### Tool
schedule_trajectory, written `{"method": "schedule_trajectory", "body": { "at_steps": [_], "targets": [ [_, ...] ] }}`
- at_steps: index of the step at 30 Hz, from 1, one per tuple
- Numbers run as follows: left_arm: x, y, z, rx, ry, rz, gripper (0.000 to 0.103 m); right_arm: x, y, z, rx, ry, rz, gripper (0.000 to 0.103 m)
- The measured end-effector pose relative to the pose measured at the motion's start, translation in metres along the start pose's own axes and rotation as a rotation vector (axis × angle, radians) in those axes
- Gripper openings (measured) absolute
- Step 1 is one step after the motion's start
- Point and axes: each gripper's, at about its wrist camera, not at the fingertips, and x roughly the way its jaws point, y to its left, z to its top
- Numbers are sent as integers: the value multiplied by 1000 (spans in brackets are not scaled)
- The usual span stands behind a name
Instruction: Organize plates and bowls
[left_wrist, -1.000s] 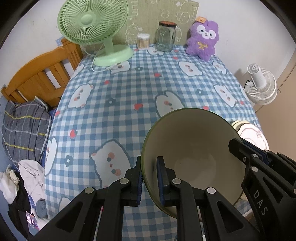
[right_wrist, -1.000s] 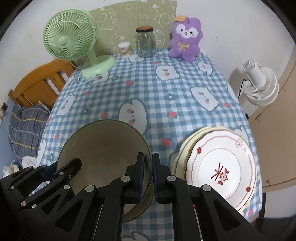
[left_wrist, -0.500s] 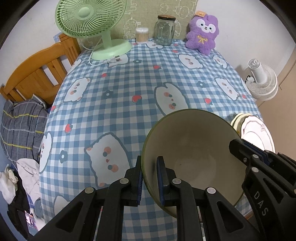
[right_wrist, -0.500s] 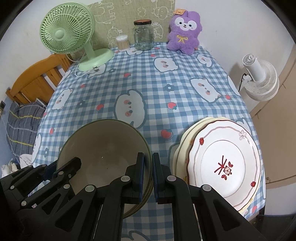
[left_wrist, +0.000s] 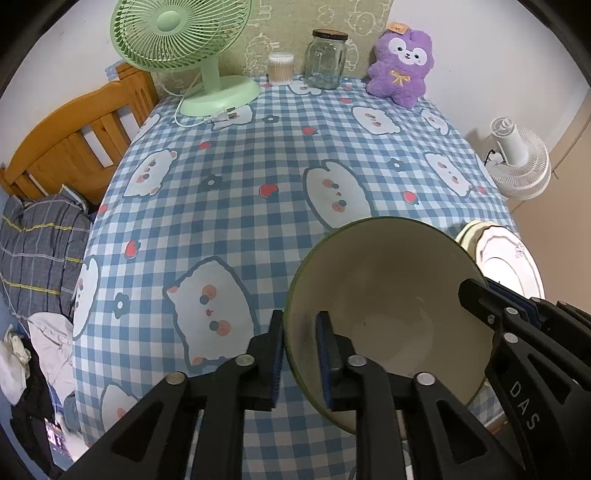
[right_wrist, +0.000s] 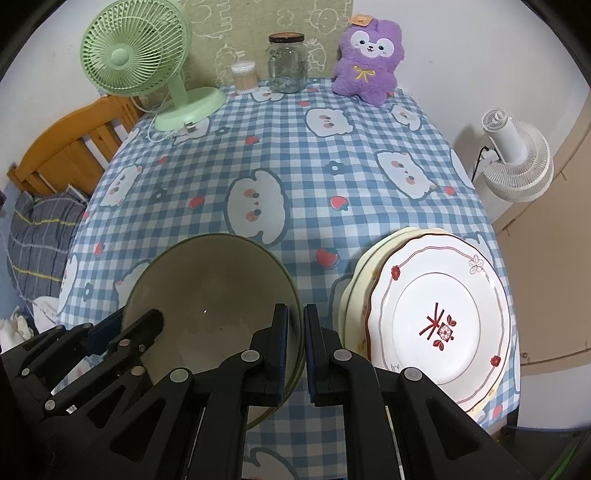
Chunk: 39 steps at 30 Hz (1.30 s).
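Green-rimmed bowl (left_wrist: 384, 295) between both grippers – left gripper (left_wrist: 300, 356) opening

One bowl (left_wrist: 388, 295), three stacked plates (right_wrist: 439, 321), two fans (right_wrist: 136, 62), one jar (right_wrist: 286, 62), one plush toy (right_wrist: 367, 61).

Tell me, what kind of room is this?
Probably a bedroom at home: a wooden bed frame with a striped blanket stands beside the checked-cloth table, and a purple plush toy sits on it.
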Motion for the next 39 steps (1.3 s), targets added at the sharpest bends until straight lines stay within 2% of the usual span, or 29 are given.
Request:
{"method": "schedule_trajectory", "body": {
  "at_steps": [3,10,15,20,31,32,33,35,39],
  "targets": [
    [-9,-3,1,13,-35,-2,32,-10,1,1,-11,-30,6,12],
    [-23,-4,6,29,-79,-14,41,-26,2,7,-21,-51,15,12],
    [-30,-5,3,40,-91,-30,55,-33,3,5,-34,-57,28,13],
    [-31,-4,2,24,-89,-34,61,-34,0,3,-36,-57,48,14],
    [-8,-6,-3,16,-50,-30,70,-6,-10,4,-9,-4,98,15],
    [-6,-6,-3,15,-47,-28,70,-2,-11,5,-7,4,101,20],
    [-2,-6,-2,11,-39,-29,70,0,-11,5,-6,7,104,30],
    [3,-5,-1,5,-29,-30,70,4,-12,5,-4,0,113,39],
    [14,-5,1,-5,-14,-33,71,16,-12,9,-10,20,117,39]
  ]
}}
